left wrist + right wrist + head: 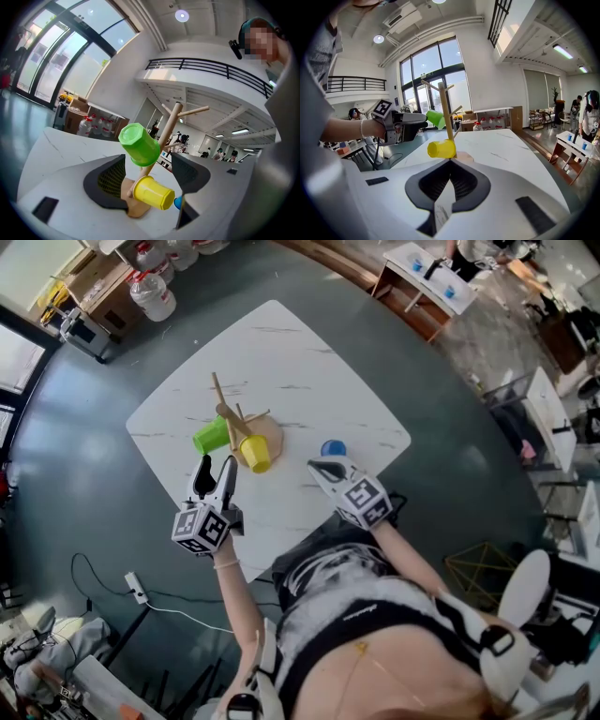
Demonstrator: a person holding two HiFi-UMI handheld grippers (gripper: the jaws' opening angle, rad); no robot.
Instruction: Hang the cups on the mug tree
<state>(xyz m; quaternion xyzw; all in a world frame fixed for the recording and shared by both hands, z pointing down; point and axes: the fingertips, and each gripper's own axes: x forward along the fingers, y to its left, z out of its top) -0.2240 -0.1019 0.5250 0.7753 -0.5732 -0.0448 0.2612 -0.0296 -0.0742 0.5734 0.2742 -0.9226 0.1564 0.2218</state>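
The table (309,362) is showing white with thin grey veins against a dark grey-green floor (84,484). On the pale wooden mug tree (223,404), a lime green cup (210,435) is hanging at ten o'clock of a yellow cup (255,454), and a blue cup (333,447) is showing at its three o'clock. Black-and-white square markers are covering the cubes on the left gripper (217,465) and the right gripper (317,465).

Left hand-held gripper (217,466) agape, right (316,464) closed

**Around the white table**

A white marble-look table (309,362) stands on a dark grey floor (75,474). At its 11 o'clock, clear water jugs (153,294) sit beside cardboard boxes (98,282). A white desk (417,268) stands at 1 o'clock. A power strip (137,588) with a white cable lies at 7 o'clock, and a gold wire frame (481,568) at 4 o'clock. Tall windows (433,61) and a black balcony railing (206,65) line the hall.
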